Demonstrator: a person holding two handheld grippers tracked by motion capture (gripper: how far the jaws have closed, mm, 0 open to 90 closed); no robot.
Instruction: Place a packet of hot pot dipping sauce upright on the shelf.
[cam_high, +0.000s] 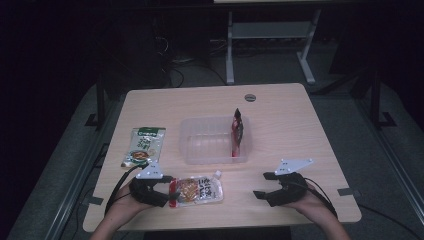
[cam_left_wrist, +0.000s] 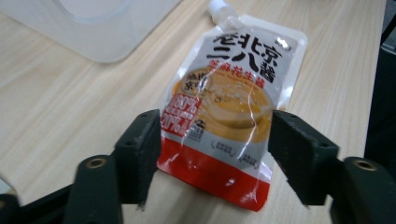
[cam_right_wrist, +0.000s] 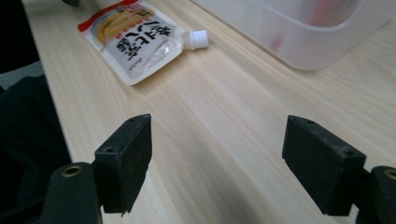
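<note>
Left gripper (cam_high: 167, 189) low at the worktop's (cam_high: 280, 107) near-left edge, fingers (cam_left_wrist: 140, 149) straddling the sauce pouch's (cam_left_wrist: 229, 107) red bottom end, apart, not clamping. Pouch lies flat near the front edge. Right gripper (cam_high: 263, 185) low near front-right, fingers wide apart, empty.

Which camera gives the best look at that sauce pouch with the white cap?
The left gripper view: the pouch lies close up, its label readable. The high view shows it small; the right gripper view shows it farther off, cap included.

Pouch (cam_high: 197, 190) before tub (cam_high: 215, 140), packet (cam_high: 144, 146) left
</note>
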